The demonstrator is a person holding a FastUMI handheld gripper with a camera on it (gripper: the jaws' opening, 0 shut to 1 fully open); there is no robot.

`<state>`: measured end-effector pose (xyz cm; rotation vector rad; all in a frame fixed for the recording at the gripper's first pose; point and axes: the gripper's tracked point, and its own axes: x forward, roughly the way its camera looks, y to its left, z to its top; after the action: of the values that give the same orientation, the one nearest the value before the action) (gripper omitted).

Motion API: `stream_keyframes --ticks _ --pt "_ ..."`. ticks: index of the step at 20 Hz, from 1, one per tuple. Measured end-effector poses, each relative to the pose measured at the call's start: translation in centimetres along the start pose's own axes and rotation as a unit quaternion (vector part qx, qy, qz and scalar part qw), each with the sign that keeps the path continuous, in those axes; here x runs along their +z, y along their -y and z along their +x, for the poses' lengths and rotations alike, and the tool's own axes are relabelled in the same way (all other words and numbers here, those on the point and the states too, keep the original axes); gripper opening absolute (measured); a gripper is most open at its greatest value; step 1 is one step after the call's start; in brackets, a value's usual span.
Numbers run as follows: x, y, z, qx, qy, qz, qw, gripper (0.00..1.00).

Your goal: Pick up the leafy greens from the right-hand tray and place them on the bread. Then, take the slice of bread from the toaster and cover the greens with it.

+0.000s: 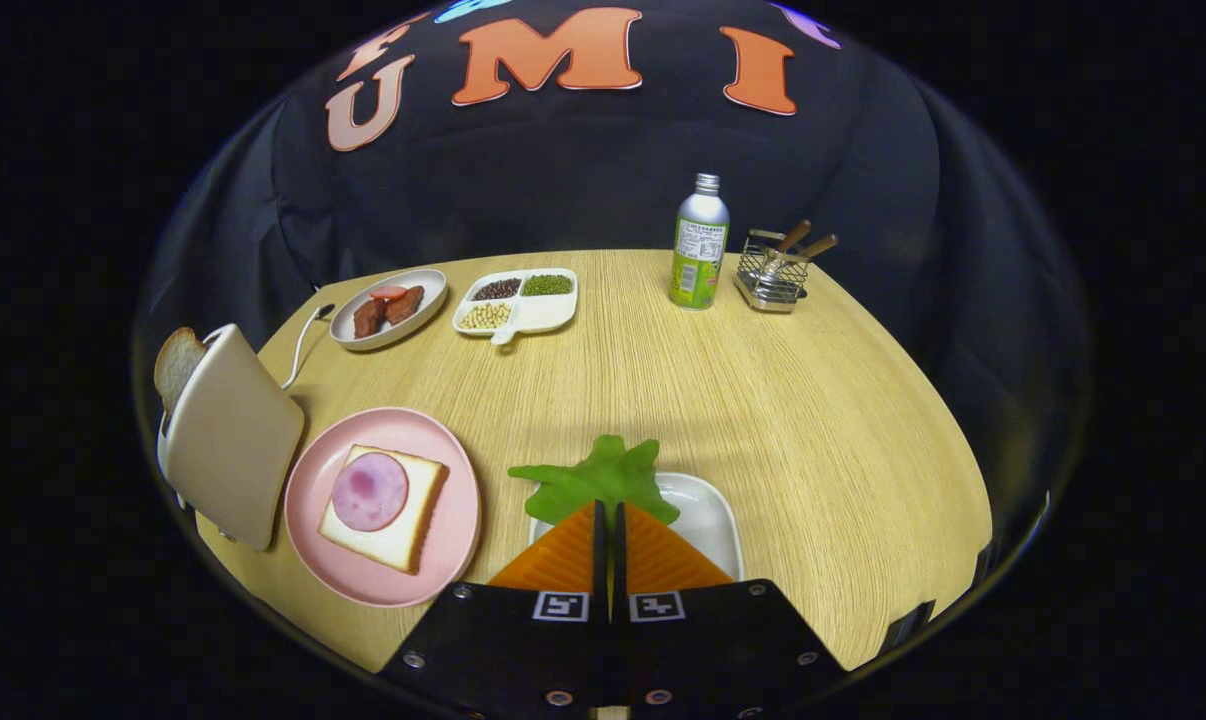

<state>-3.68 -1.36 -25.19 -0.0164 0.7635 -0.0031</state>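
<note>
We're pinching the greens (603, 478) in the gripper (610, 510), fingers nearly closed on the stem. They're flopping toward 12 o'clock, so they might slip before reaching the bread (388, 507) at 9.

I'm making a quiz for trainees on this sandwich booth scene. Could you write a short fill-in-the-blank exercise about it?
1. The gripper has its fingers closed on the green leafy lettuce piece, which hangs over the white square ____.
2. On the round pink plate, the square white bread slice carries a round pink slice of ____.
3. A toasted bread slice sticks up from the beige ____.
4. Next to the metal wire utensil basket stands a green-labelled metal ____.

Missing words: tray; ham; toaster; bottle
</note>
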Motion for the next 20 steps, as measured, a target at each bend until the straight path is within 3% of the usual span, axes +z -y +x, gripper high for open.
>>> stream_keyframes --ticks 10,20 --pt "3.7 -7.4 -2.0 0.058 0.030 -0.014 0.998 0.01" --pt "1.4 -16.5 -2.1 0.123 -0.004 -0.069 0.990 0.01"
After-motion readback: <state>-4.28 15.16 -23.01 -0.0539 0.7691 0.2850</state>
